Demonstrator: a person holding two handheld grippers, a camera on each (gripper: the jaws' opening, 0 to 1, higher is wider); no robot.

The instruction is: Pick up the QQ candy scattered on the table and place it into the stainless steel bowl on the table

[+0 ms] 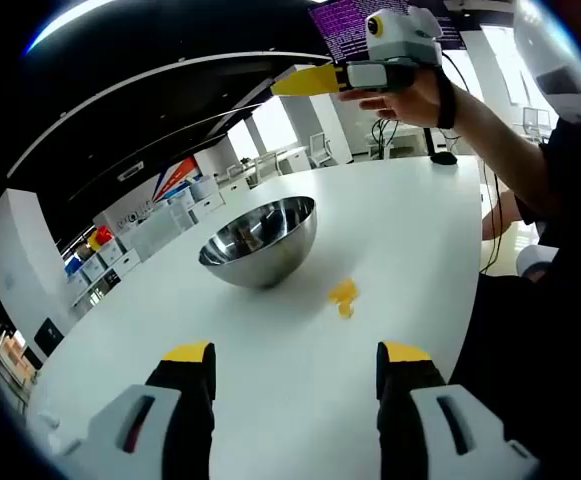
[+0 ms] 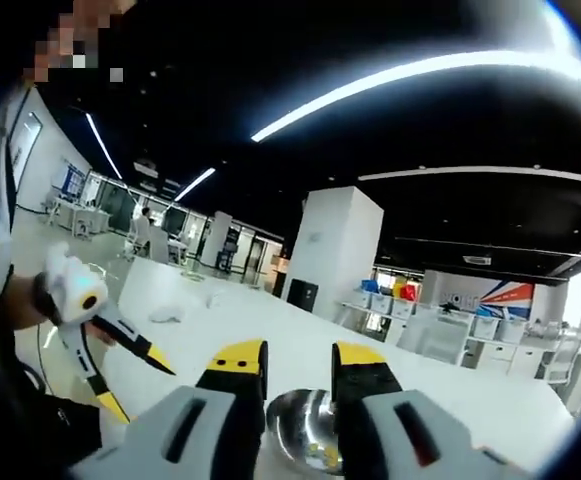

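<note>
Left gripper view: the left tool (image 1: pixel 295 365) hovers low over the white table (image 1: pixel 410 220), its yellow-tipped jaws wide apart and holding nothing. Ahead of them a yellow QQ candy (image 1: pixel 343 296) lies on the table, just beside the stainless steel bowl (image 1: pixel 260 240). The right tool (image 1: pixel 305 80) is held high above the bowl. In the right gripper view, its jaws (image 2: pixel 299 372) stand slightly apart over the bowl (image 2: pixel 305 428), nothing visible between them.
</note>
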